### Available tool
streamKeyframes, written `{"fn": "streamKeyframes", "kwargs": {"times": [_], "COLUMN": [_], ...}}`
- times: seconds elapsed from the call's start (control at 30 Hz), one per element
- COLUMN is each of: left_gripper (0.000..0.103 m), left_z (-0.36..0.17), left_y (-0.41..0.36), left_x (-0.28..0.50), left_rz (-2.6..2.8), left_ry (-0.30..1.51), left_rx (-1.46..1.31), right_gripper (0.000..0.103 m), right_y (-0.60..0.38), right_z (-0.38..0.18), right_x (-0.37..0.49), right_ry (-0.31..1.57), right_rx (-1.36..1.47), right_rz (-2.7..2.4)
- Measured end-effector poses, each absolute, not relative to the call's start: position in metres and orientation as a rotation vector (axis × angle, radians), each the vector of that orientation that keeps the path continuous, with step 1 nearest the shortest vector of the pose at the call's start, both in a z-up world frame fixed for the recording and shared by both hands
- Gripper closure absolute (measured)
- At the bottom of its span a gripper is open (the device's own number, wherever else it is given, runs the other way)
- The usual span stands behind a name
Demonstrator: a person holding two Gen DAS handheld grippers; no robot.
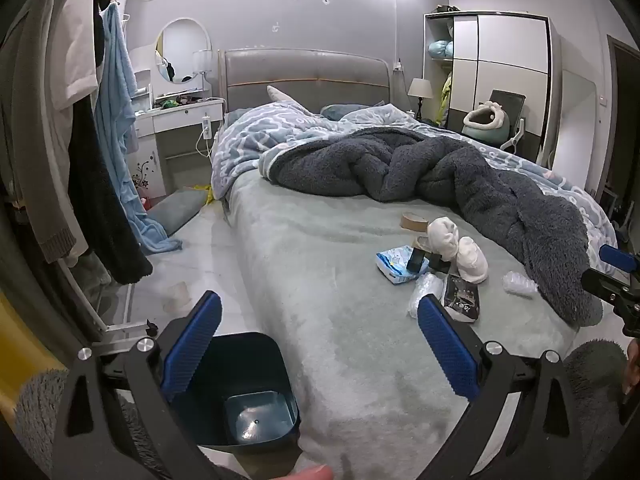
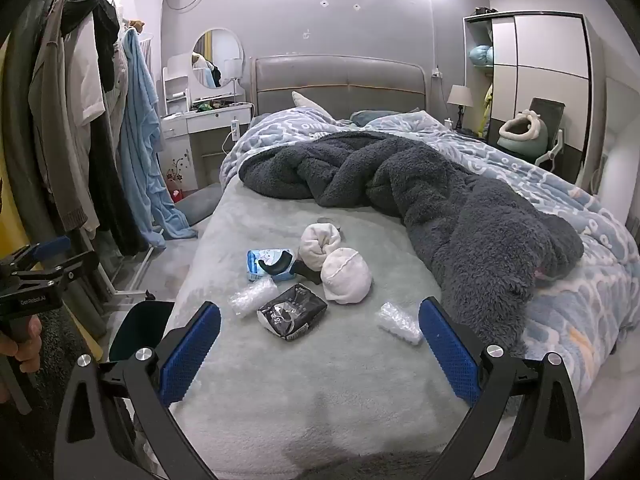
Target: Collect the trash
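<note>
At the foot of the bed (image 1: pixel 320 280), seen thru the left wrist cam, the left gripper (image 1: pixel 318 344) hung w/ its blue fingers (image 1: pixel 192 344) spread wide apart, nothing btwn them, pointing down toward the bed corner. Right under its left finger sat a dark bin (image 1: pixel 248 400) on the floor, hard against the bed's edge and empty inside, prob. parked there so stuff could be dropped straight off the mattress. The trash lay mid-bed to the right: a black wrapper (image 1: pixel 462 300), a crumpled clear plastic piece (image 1: pixel 424 292) just beside it, another clear plastic piece (image 1: pixel 520 283) near the grey fleece blanket (image 1: pixel 460 176), plus a blue tissue pack (image 1: pixel 394 266) and rolled white socks (image 1: pixel 472 260), which I'd guess weren't all rubbish. The right gripper's tip (image 1: pixel 618 268) poked in at the frame's right edge. From the right wrist cam, the right gripper (image 2: pixel 320 344) was likewise fully apart and empty, aimed down over the mattress w/ the black wrapper (image 2: pixel 292 312) almost dead ahead, the clear plastic piece (image 2: pixel 252 296) left of it and the other clear plastic piece (image 2: pixel 398 322) close by its right finger. Bin (image 2: pixel 136 332) showed at lower left, the left gripper (image 2: pixel 44 276) beyond it in a hand (image 2: pixel 18 344). My read: nothing picked yet; the wide jaws suited a first grab at the wrapper, w/ the bin on the left side for the drop.
</note>
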State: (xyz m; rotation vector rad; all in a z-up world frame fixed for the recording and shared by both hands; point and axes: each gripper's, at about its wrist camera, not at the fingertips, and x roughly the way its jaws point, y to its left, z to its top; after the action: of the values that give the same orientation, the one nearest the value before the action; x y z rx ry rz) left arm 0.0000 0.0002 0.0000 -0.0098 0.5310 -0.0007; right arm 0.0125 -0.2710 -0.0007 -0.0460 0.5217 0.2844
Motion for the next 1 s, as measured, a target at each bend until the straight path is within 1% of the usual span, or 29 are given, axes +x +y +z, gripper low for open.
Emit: {"fn": "streamKeyframes", "kwargs": {"times": [1.0], "left_gripper": [0.003], "left_z": [-0.0001], "left_y": [-0.0083], "left_x": [-0.0055], "left_rz": [-0.024], "left_ry": [0.519], "left_rx": [-0.006], "right_gripper": [0.003], "right_y": [-0.2697], "right_z": [-0.002], "right_x": [0.0119], "right_ry": [0.52], "right_rx": [-0.044], "right_rz": [0.284]}}
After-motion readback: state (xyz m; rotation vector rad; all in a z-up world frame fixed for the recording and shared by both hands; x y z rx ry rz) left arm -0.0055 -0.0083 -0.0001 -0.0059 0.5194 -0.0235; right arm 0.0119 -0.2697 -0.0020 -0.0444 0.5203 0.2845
